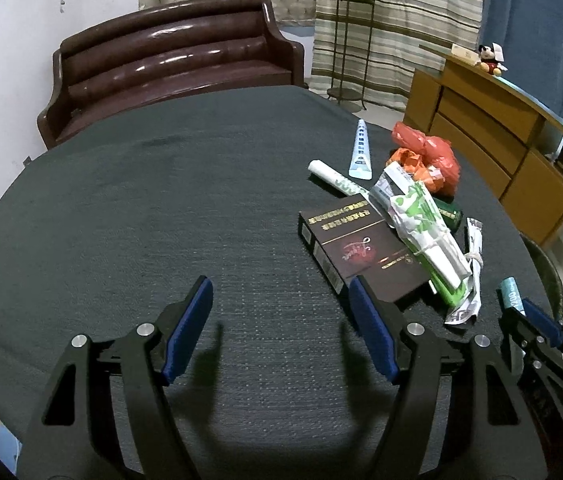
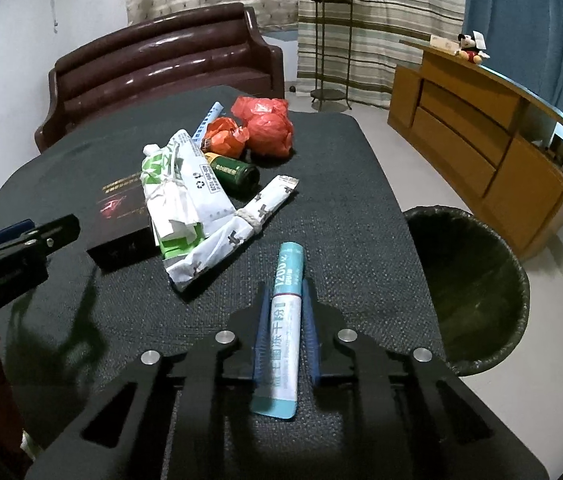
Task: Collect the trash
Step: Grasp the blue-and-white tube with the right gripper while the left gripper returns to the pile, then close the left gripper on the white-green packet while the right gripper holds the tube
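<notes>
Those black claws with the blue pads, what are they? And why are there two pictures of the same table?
They are two grabbers, each held by a person, one in each hand. Each grabber has a little camera looking along its two fingers, so you get two pictures of one table.

In the left camera's picture, the left gripper is open and holds nothing. It hangs over the dark table.

In the right camera's picture, the right gripper is squeezed shut on a teal and white tube.

The trash lies in a pile: a dark flat box, a green and white wrapper, a white packet with grey crosses, a small green can and crumpled red bags.

Beside the table stands a bin lined with a dark bag, probably where the tube goes.
</notes>
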`<state>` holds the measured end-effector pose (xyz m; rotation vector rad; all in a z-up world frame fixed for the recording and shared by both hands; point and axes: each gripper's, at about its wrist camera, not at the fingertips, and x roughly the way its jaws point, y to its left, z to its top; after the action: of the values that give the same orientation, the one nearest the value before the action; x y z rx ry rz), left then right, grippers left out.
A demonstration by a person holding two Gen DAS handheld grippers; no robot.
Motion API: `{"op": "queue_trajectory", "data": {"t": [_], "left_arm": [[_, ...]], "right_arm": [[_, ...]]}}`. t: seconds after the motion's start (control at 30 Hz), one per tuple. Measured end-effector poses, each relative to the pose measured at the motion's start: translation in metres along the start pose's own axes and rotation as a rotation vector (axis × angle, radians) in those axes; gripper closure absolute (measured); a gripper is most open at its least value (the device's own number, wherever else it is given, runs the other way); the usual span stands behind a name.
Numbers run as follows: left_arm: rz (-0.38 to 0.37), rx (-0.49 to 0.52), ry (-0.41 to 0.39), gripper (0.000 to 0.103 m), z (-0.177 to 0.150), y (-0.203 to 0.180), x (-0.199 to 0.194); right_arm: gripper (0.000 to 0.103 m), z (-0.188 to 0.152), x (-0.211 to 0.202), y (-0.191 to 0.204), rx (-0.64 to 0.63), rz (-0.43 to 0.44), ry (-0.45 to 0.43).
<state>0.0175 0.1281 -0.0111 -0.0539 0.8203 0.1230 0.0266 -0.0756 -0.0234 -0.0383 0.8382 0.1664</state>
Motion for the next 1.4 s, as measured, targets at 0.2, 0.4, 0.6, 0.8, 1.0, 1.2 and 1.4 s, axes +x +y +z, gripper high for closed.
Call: {"op": "queue_trajectory", "data": {"t": [0.2,0.4,0.6,0.8,1.0,1.2,1.4], "left_arm": [[-0.009,0.013,0.018,0.033,0.002,-0.012,0.009],[-0.017,0.029,0.024,0.027,0.006,-0.025,0.014],[-0.014,0.013,0.003,0.028,0.012,-0.033,0.006],[-0.039,0.019,-0.008,0.028,0.020,-0.048,-0.001],[-0.033,0.056,0.001,0.028,0.026,-0.076,0.010],[-0.013,0.082,0.035,0.040,0.028,-0.096,0.026],[-0.015,0.103,0.043,0.060,0.025,-0.105,0.027]], "right_arm": [[0.088,0.005,-0.003,-0.007,0.022,0.006,-0.018],[0.088,0.009,0.001,-0.018,0.043,0.006,-0.023],[0.088,0.015,0.002,-0.030,0.060,0.007,-0.031],[0.088,0.021,0.004,-0.044,0.058,0.005,-0.039],[0.088,0.022,0.004,-0.062,0.060,-0.004,-0.050],[0.088,0.019,0.007,-0.077,0.075,0.006,-0.045],[0.088,0.018,0.010,-0.085,0.092,0.029,-0.040]]}}
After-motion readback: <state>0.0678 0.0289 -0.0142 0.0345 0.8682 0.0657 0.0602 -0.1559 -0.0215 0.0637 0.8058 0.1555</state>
